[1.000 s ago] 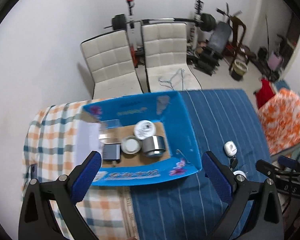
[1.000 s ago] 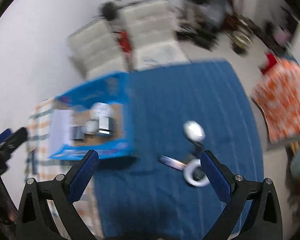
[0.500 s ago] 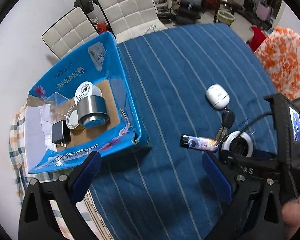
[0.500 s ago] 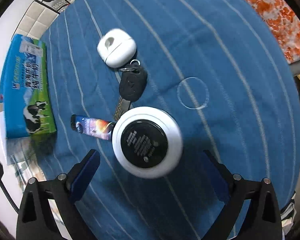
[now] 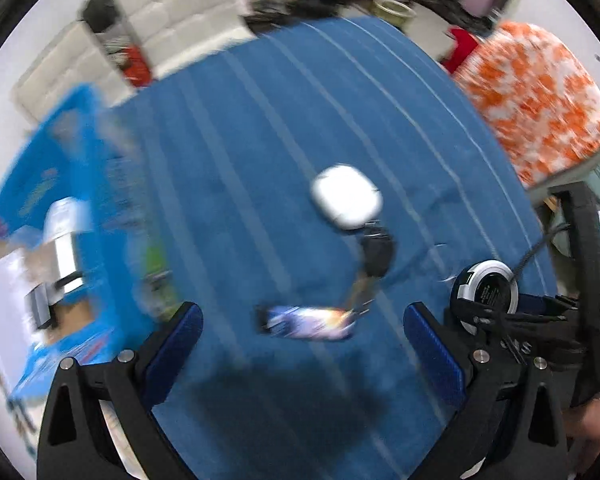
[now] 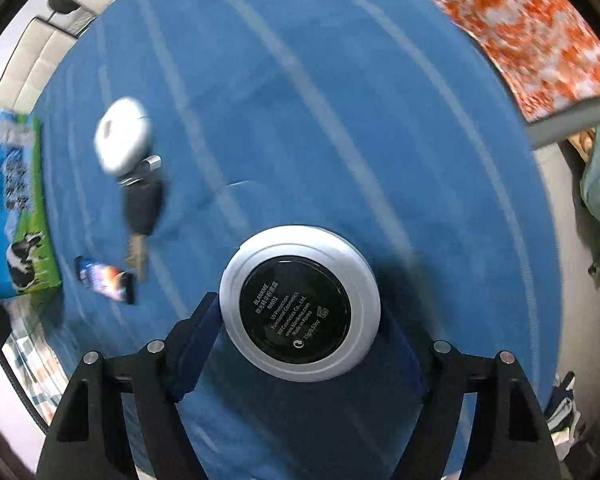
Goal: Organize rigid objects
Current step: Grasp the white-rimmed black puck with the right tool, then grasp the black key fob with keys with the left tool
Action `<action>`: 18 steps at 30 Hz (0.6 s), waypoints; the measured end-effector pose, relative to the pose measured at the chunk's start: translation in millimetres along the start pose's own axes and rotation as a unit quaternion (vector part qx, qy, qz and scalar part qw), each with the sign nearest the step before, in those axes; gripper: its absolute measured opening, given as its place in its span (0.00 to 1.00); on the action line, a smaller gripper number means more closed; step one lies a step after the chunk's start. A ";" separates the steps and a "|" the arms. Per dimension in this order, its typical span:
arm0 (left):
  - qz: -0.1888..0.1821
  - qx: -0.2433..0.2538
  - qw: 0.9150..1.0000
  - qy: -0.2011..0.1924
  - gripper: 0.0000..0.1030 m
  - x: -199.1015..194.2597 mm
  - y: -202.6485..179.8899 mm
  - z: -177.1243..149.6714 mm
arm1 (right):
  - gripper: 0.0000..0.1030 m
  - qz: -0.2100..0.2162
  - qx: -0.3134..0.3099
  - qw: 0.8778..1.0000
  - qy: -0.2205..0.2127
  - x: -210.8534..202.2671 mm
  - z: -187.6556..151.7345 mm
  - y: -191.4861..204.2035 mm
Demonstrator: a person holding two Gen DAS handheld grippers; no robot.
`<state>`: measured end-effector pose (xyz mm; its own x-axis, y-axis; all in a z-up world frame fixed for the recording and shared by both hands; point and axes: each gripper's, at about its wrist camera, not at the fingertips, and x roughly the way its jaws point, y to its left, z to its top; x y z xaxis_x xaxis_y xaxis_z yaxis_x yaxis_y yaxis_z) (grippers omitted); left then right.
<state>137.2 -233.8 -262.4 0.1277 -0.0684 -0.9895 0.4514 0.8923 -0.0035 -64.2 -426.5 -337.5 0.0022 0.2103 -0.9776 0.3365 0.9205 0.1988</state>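
Note:
My right gripper [image 6: 300, 320] is shut on a round white cosmetic compact [image 6: 300, 304] with a black labelled underside, held above the blue striped cloth [image 6: 340, 100]. The compact also shows in the left wrist view [image 5: 486, 288] between the right gripper's fingers. My left gripper [image 5: 302, 332] is open and empty over the cloth, above a small colourful tube [image 5: 306, 322]. A white earbud case [image 5: 346, 196], a black car key [image 5: 376, 254] and the tube lie together on the cloth; they also show in the right wrist view as case [image 6: 122, 140], key [image 6: 142, 208], tube [image 6: 104, 278].
An open blue carton [image 5: 20, 200] at the left holds a metal tin [image 5: 62, 248] and a dark adapter [image 5: 40, 306]. Its printed side shows in the right wrist view [image 6: 12, 208]. White chairs [image 5: 172, 20] stand behind; an orange patterned cover [image 5: 540, 104] lies to the right.
My right gripper has closed on the compact and lifted it off the cloth. My left gripper has swung right and closer, from the carton toward the tube and key.

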 end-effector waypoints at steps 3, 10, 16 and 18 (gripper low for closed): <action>-0.034 0.023 0.999 0.028 0.95 29.6 -16.4 16.5 | 0.77 -0.009 0.003 1.000 -0.002 -6.9 7.1 -20.3; -0.053 0.053 0.994 0.074 0.67 76.1 -38.9 35.7 | 0.77 -0.026 0.011 1.000 -0.010 -11.5 22.9 -48.2; -0.016 0.113 0.992 0.044 0.42 79.6 -59.8 28.0 | 0.79 -0.048 -0.006 0.999 -0.012 -4.9 28.4 -45.7; -0.024 0.108 0.993 0.039 0.23 75.7 -58.1 26.4 | 0.79 -0.056 -0.010 0.998 -0.011 -5.2 27.7 -41.7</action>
<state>144.0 -302.6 -333.3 0.0357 -0.0660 -0.9972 0.6352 0.7718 -0.0284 -52.1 -475.1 -342.6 -0.0132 0.0977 -0.9951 0.3178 0.9440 0.0884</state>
